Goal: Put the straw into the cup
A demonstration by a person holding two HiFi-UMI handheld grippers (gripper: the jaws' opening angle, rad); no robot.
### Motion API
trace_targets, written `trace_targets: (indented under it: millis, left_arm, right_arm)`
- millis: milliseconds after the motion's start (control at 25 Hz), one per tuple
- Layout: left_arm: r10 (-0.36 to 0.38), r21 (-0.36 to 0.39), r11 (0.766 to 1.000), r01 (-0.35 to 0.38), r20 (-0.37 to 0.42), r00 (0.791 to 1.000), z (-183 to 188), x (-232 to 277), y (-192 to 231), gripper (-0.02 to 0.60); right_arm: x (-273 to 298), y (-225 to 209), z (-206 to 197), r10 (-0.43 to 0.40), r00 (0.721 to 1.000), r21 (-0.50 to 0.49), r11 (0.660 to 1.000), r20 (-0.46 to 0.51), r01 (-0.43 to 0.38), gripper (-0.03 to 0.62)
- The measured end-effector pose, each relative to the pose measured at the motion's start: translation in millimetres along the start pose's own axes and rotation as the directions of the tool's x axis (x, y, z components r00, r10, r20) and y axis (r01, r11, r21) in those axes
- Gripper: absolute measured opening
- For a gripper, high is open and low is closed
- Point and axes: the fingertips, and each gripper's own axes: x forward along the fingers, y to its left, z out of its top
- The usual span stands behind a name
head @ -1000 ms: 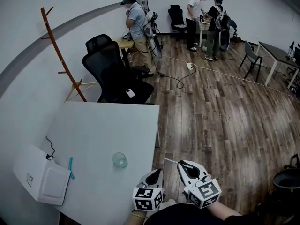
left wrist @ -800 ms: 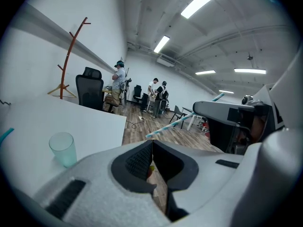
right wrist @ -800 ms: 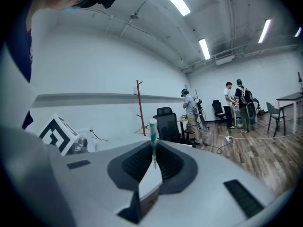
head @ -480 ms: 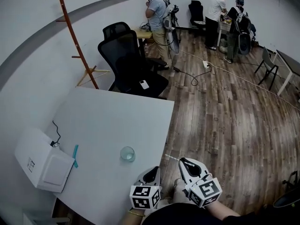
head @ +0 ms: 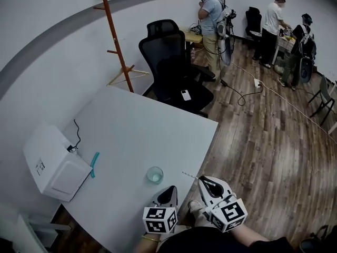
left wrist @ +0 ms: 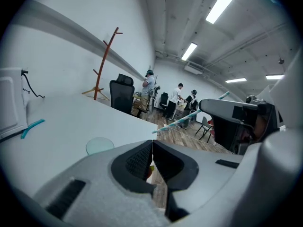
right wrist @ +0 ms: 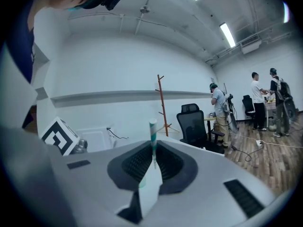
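A clear glass cup (head: 155, 174) stands on the white table (head: 131, 136) near its front right edge; it also shows as a pale disc in the left gripper view (left wrist: 100, 145). My right gripper (head: 204, 182) is shut on a teal-and-white striped straw (head: 188, 175), just right of the cup, off the table's edge. In the right gripper view the straw (right wrist: 153, 136) sticks up from between the pads, with a white paper strip (right wrist: 149, 188) hanging below. My left gripper (head: 167, 194) sits just below the cup, shut and empty (left wrist: 152, 148).
A white box (head: 55, 165) with a black cable lies at the table's left, a teal strip (head: 95, 164) beside it. A black office chair (head: 174, 73) and a wooden coat stand (head: 113, 41) are beyond the table. People stand far off on the wood floor.
The table and cup have slid rightward in the head view and now lie closer to both grippers. The right gripper still holds the straw; the left stays shut.
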Motion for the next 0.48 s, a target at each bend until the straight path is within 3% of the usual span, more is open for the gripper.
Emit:
trace_targets:
  millis: [480]
  left_arm:
    - [0.201,-0.097,0.976,-0.195,0.057,0.978,27.3,3.9,44.5,0.020]
  right_arm:
    - [70.2,6.9,9.0,0.238,0.970,-0.027,0.970,-0.041,-0.240,0.041]
